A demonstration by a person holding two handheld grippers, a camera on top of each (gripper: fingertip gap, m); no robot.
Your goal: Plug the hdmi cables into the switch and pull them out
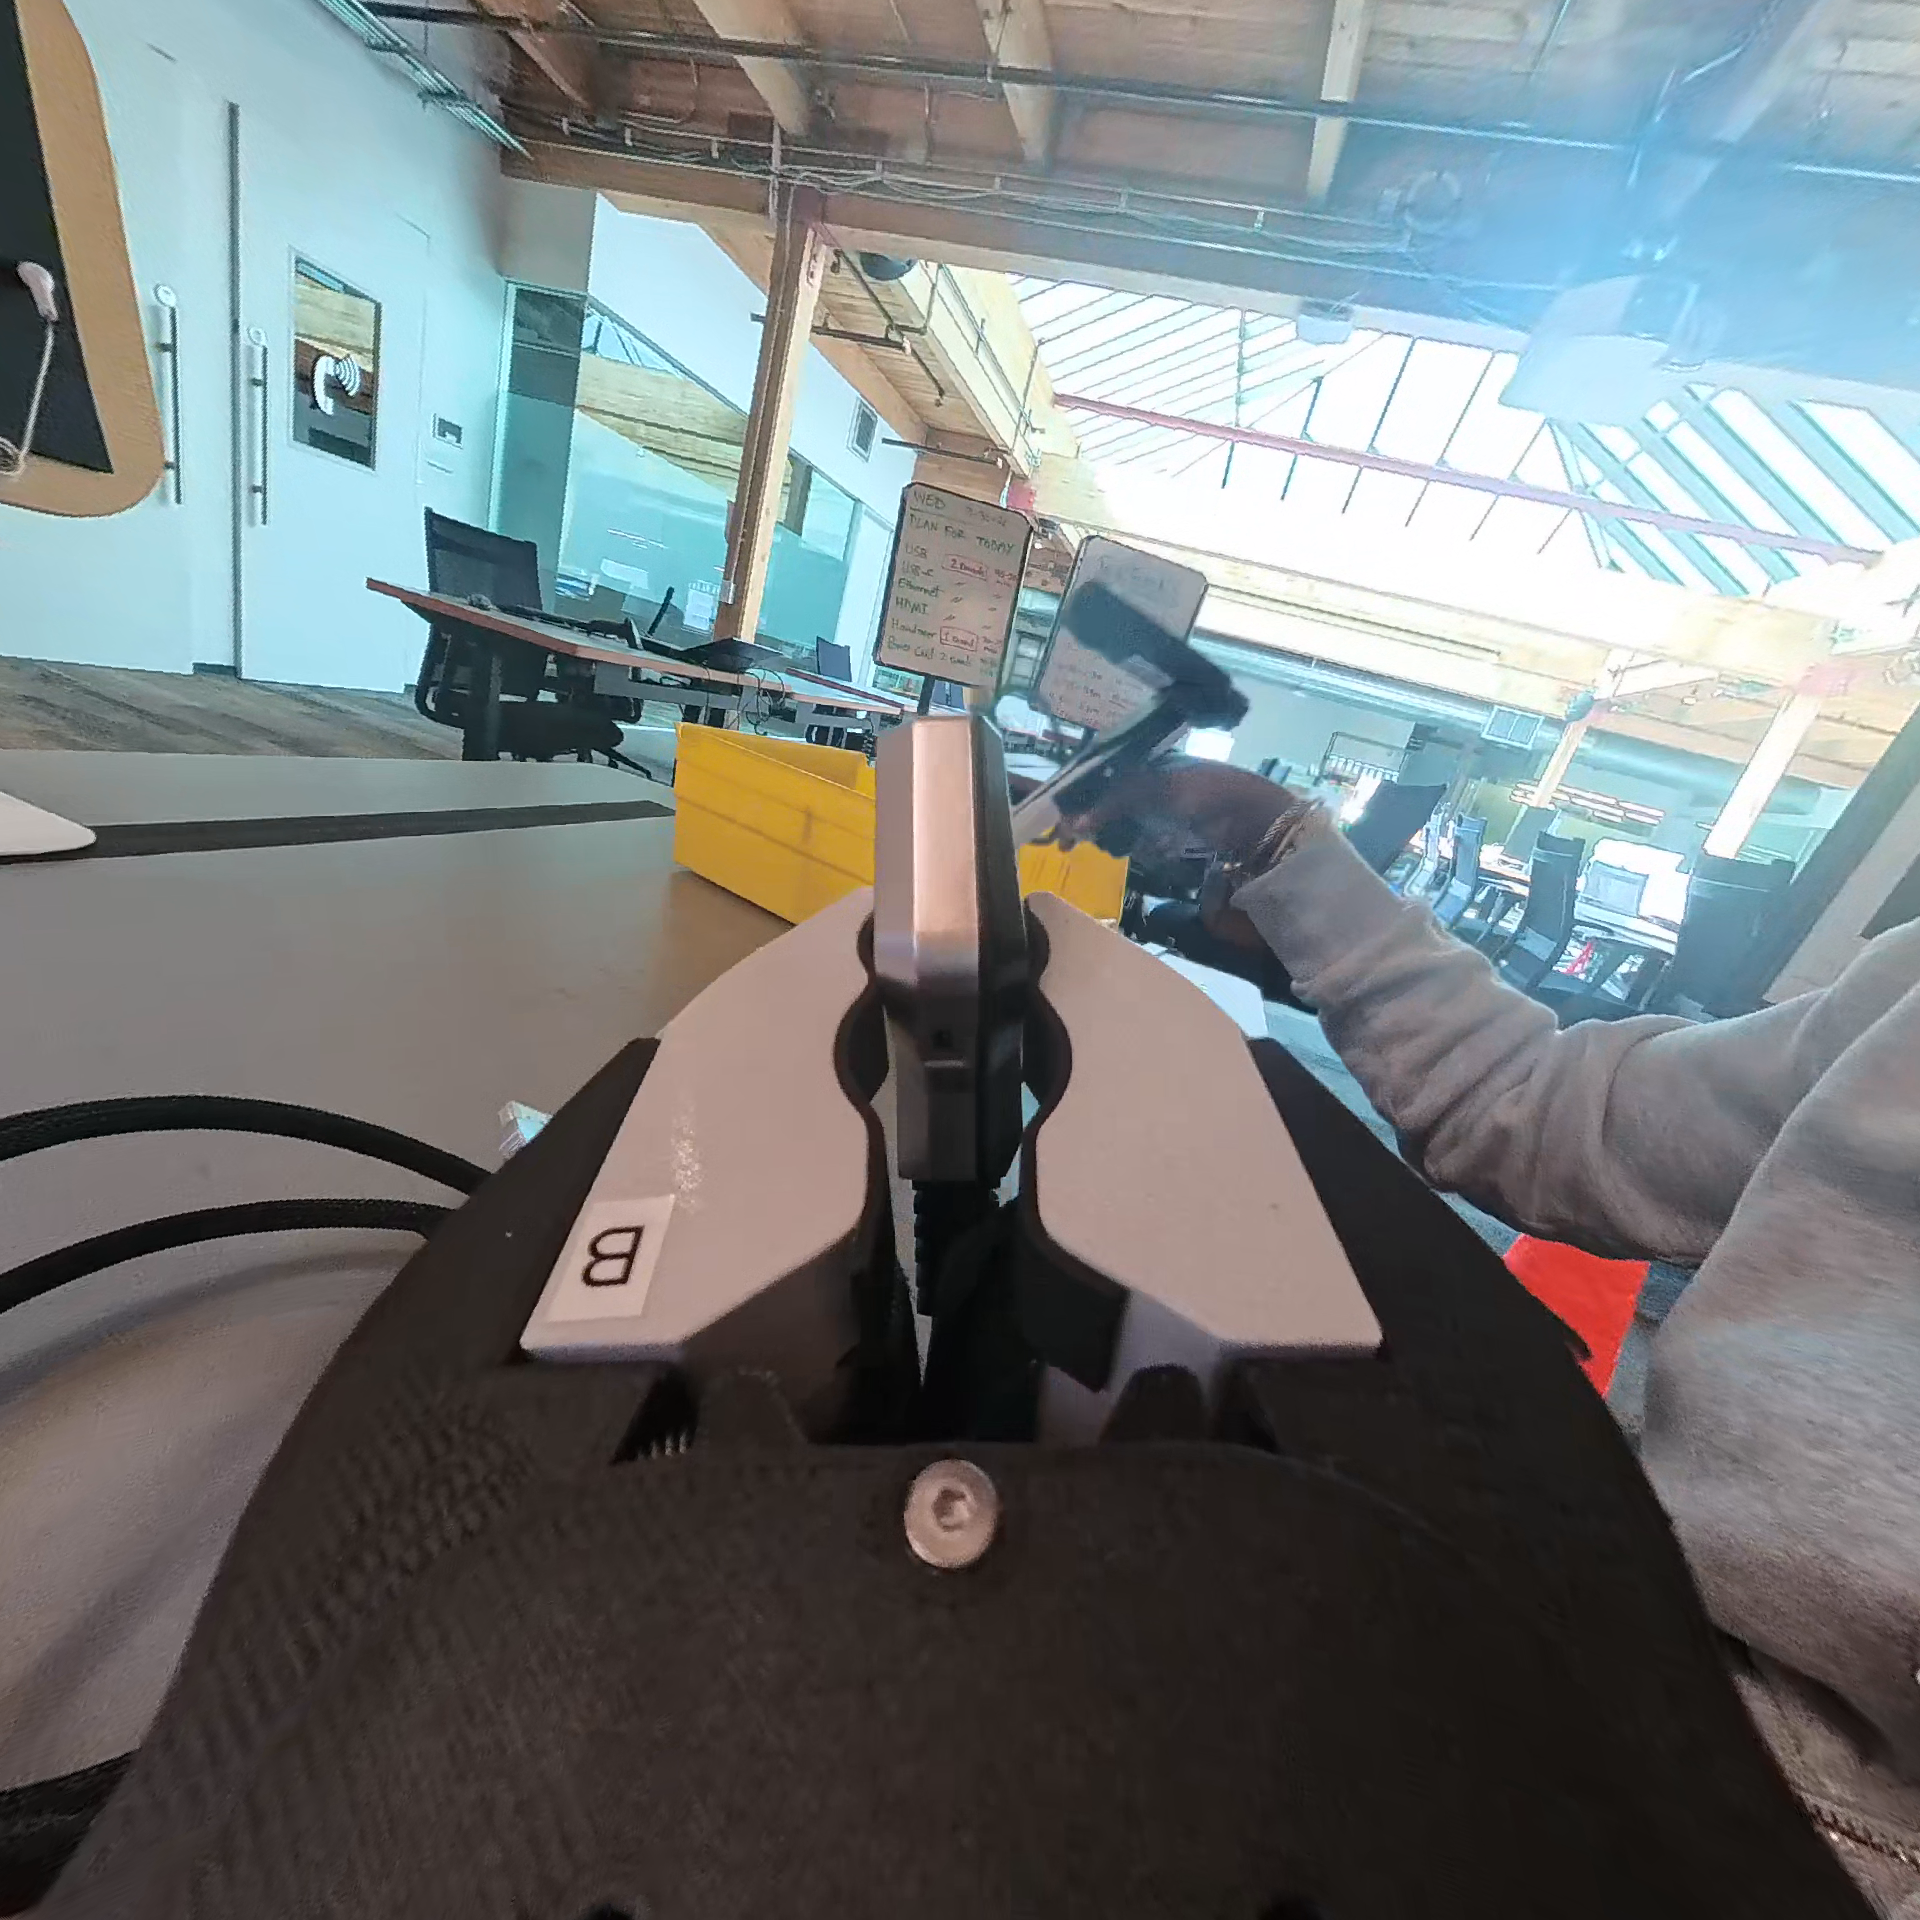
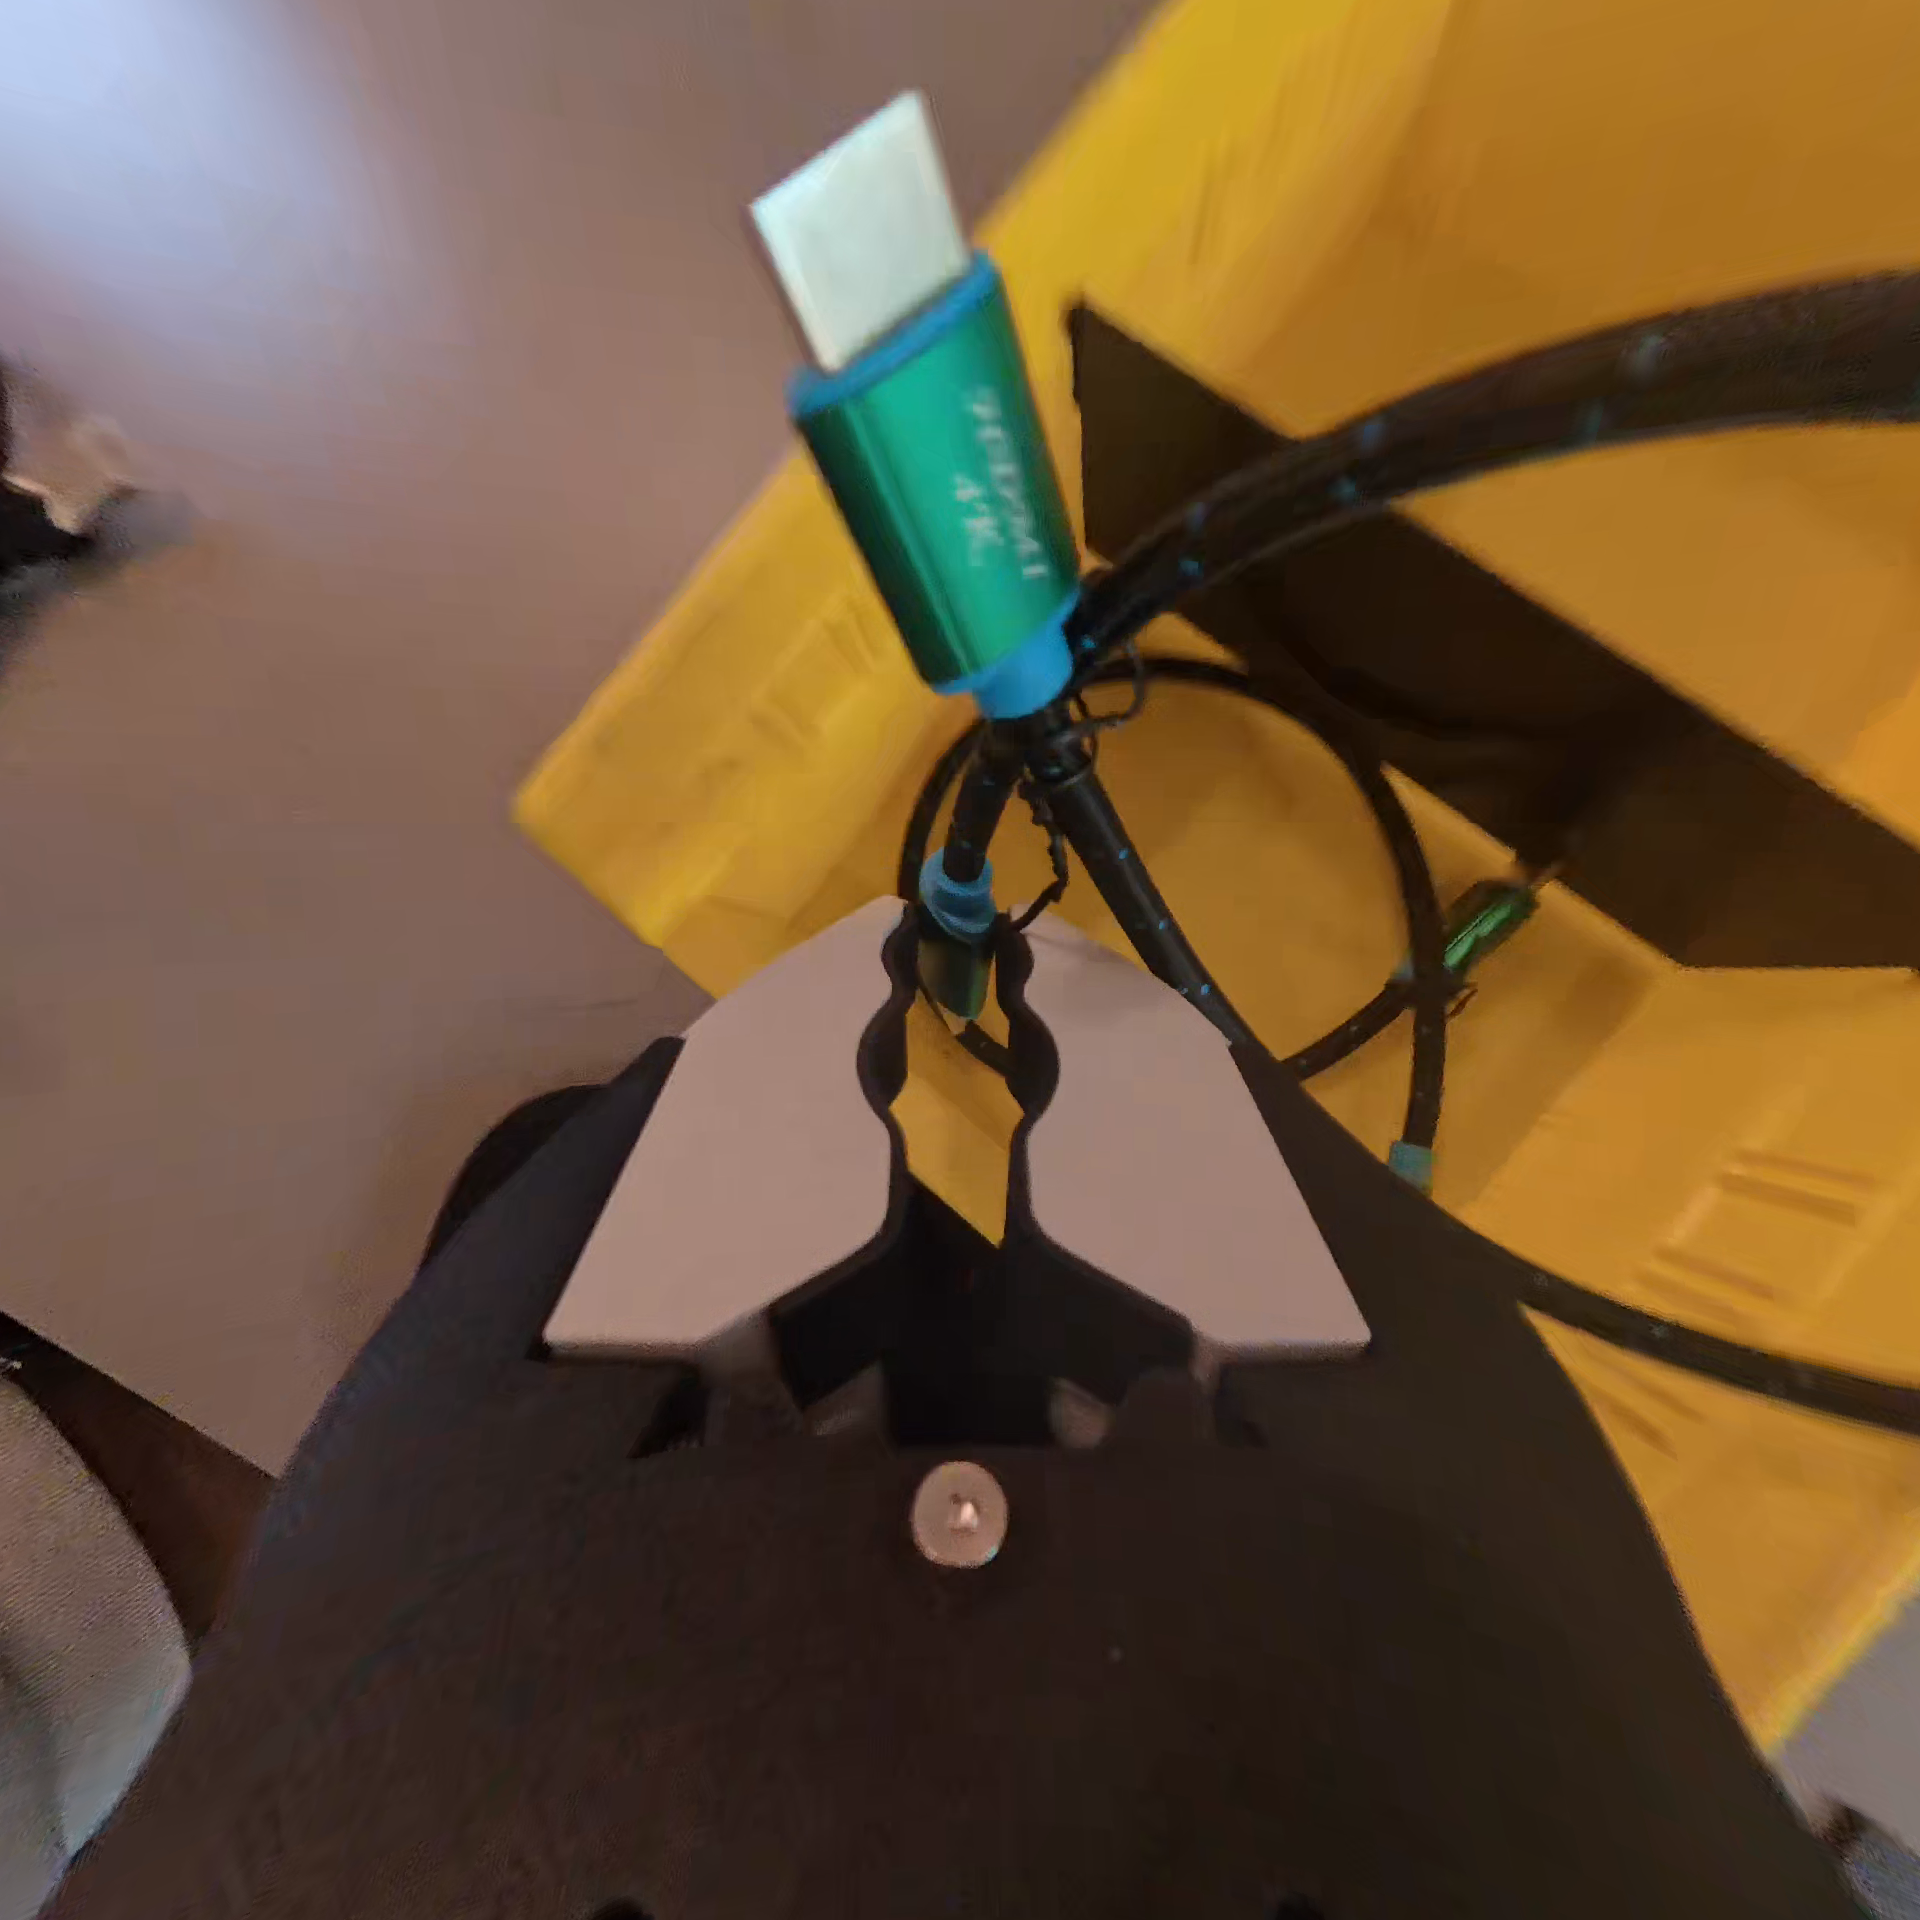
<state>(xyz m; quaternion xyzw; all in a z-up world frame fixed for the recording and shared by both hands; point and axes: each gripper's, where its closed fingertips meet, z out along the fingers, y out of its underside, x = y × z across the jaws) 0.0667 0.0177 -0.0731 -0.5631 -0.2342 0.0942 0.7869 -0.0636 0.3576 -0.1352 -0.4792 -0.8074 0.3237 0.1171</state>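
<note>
My left gripper (image 1: 951, 925) is shut on the grey switch (image 1: 925, 831), a flat metal box held upright and edge-on above the table. My right gripper (image 2: 958, 935) is shut on a small green HDMI plug (image 2: 961, 971) with a blue collar, gripped at the fingertips over the yellow bin (image 2: 1662, 1351). A second, larger green plug (image 2: 935, 468) of the tied black cable bundle (image 2: 1091, 852) sticks up beyond the fingers, metal tip upward. In the left wrist view the right gripper (image 1: 1132, 675) shows blurred, beyond the switch and above the bin.
The yellow bin (image 1: 769, 821) stands on the grey table (image 1: 312, 935) and has a black divider (image 2: 1558, 675). More coiled cable and another green plug (image 2: 1486, 920) lie in it. Two black braided cables (image 1: 208, 1132) run across the table at left. A person's grey sleeve (image 1: 1507, 1091) reaches in from the right.
</note>
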